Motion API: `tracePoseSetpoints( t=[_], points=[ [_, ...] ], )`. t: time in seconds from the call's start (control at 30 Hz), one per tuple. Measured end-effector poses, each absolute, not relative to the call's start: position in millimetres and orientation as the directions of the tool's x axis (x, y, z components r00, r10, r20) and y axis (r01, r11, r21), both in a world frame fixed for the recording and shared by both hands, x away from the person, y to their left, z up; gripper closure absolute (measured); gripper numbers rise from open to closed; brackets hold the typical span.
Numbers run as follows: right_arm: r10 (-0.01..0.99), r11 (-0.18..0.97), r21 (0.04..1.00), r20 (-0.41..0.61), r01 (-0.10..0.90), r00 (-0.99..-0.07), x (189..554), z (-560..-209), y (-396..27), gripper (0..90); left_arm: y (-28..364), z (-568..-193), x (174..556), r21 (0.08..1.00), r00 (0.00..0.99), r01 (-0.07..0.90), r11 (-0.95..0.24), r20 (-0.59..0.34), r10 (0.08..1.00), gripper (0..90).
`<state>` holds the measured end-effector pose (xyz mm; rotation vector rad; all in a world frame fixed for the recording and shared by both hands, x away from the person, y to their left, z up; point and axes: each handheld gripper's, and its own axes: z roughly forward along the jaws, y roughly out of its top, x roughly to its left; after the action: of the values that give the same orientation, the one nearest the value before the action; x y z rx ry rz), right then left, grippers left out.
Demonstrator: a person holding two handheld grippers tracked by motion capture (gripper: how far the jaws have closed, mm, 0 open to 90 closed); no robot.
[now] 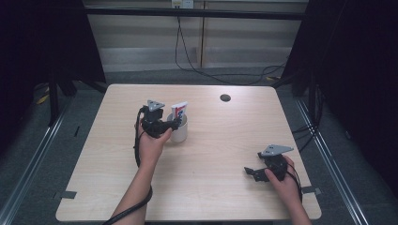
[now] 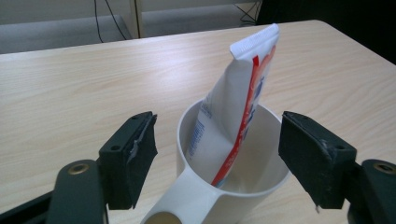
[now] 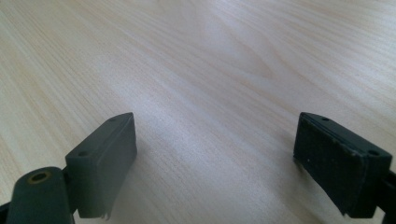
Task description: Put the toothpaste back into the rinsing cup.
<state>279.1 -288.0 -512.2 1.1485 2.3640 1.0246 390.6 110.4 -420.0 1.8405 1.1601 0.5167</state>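
Observation:
A white mug (image 1: 179,133) stands left of the table's middle, with a red, white and blue toothpaste tube (image 1: 179,110) leaning inside it, crimped end up. My left gripper (image 1: 175,123) is held level at the mug's left side. In the left gripper view its jaws stand apart on either side of the mug (image 2: 187,140), just above the handle, and touch neither the rim nor the tube (image 2: 233,102); the left gripper (image 2: 217,156) is open. My right gripper (image 1: 249,172) rests low at the near right, and in its own view the right gripper (image 3: 215,154) is open over bare wood.
The light wooden table (image 1: 211,197) has a round dark cable hole (image 1: 225,98) near its far edge. Black cables (image 1: 187,61) trail across the floor behind the table. Dark curtains flank both sides.

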Motion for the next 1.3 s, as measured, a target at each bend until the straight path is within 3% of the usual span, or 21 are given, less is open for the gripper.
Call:
tracePoseSetpoints(
  t=[0.33, 1.3],
  points=[
    [0.78, 0.419, 0.721, 0.025, 0.552, -0.625, 279, -512, -288, 12.9, 119, -417, 385, 0.824, 0.507, 0.532, -0.196, -0.125, 0.853, 22.5],
    [0.781, 0.419, 0.721, 0.025, 0.552, -0.625, 279, -512, -288, 12.9, 156, -423, 365, 0.821, 0.526, 0.53, -0.214, -0.12, 0.842, 19.7]
  ],
)
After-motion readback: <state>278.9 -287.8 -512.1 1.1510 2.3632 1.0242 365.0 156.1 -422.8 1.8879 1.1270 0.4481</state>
